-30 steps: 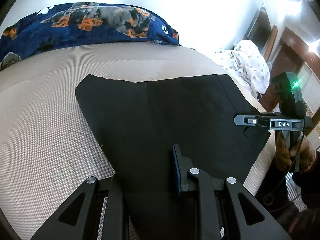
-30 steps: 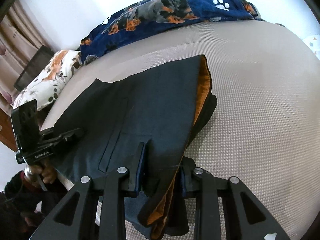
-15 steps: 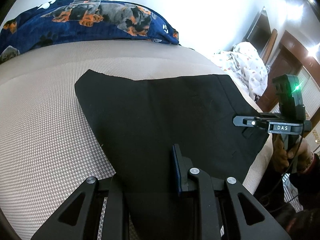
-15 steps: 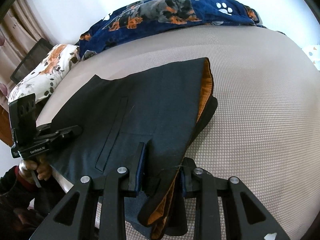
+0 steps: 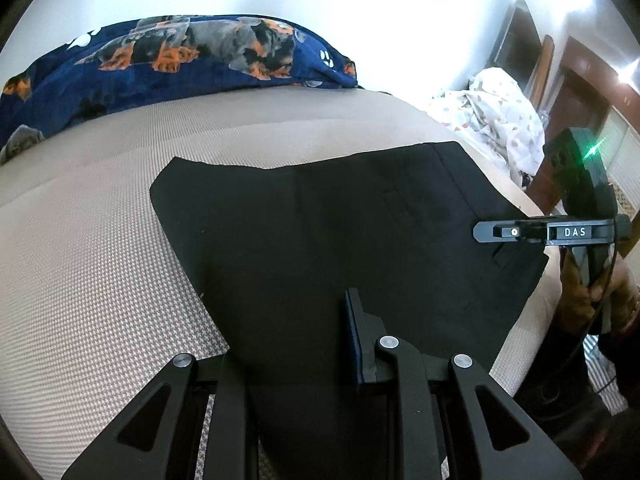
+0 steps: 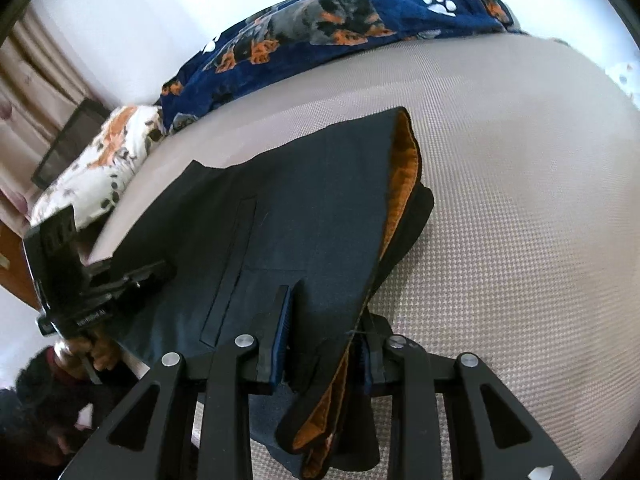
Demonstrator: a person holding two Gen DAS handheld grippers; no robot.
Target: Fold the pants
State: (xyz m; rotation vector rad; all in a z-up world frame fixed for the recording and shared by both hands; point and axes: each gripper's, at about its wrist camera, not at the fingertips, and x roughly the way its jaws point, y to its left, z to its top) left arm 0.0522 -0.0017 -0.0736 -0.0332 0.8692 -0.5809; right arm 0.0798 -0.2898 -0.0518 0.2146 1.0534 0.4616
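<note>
Dark pants [image 5: 340, 220] lie spread flat on the beige bed [image 5: 100, 280]. In the left wrist view my left gripper [image 5: 292, 332] is shut on the near edge of the pants, and cloth covers its left finger. My right gripper [image 5: 480, 232] reaches in from the right edge of the pants. In the right wrist view my right gripper [image 6: 326, 320] is shut on the waistband end of the pants [image 6: 320, 200], where orange lining shows in the fold. My left gripper [image 6: 160, 272] sits at the far left edge, with a hand [image 6: 92, 348] under it.
A navy dog-print blanket [image 5: 180, 52] lies along the far side of the bed by the white wall. A floral pillow [image 6: 100, 160] sits at one end and white spotted bedding [image 5: 500, 112] at the other. The bed's near edge drops off beside the pants.
</note>
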